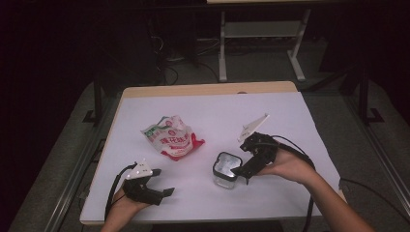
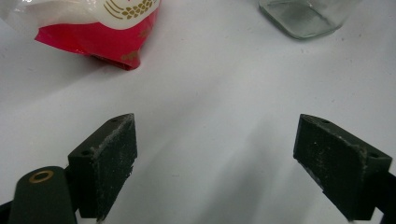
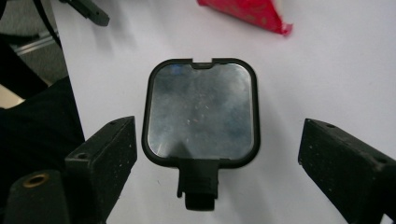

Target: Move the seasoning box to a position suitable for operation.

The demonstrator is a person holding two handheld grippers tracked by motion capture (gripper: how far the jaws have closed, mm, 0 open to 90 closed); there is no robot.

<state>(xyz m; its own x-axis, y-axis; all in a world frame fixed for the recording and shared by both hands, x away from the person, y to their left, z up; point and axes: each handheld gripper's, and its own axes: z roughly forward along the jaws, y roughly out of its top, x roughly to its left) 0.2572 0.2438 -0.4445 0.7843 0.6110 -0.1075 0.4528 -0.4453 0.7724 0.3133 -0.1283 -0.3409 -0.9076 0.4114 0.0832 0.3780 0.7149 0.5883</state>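
Observation:
A clear square jar (image 1: 225, 170) with a black-rimmed lid (image 3: 201, 113) stands on the white table (image 1: 217, 111), right of centre. My right gripper (image 1: 241, 170) hovers open over the jar's right side, and in the right gripper view its jaws stand wide on either side of the lid without touching it. A crumpled white, green and red snack bag (image 1: 172, 137) lies left of the jar. My left gripper (image 1: 164, 194) rests open near the front left edge, pointing right. In the left gripper view the bag's red corner (image 2: 105, 44) and the jar's base (image 2: 306, 18) lie ahead.
The tabletop ends in a wooden strip (image 1: 208, 90) at the far edge. Beyond it stand a white table frame (image 1: 261, 43) and cables on a dark floor. A metal rail (image 1: 72, 179) runs along the table's left side.

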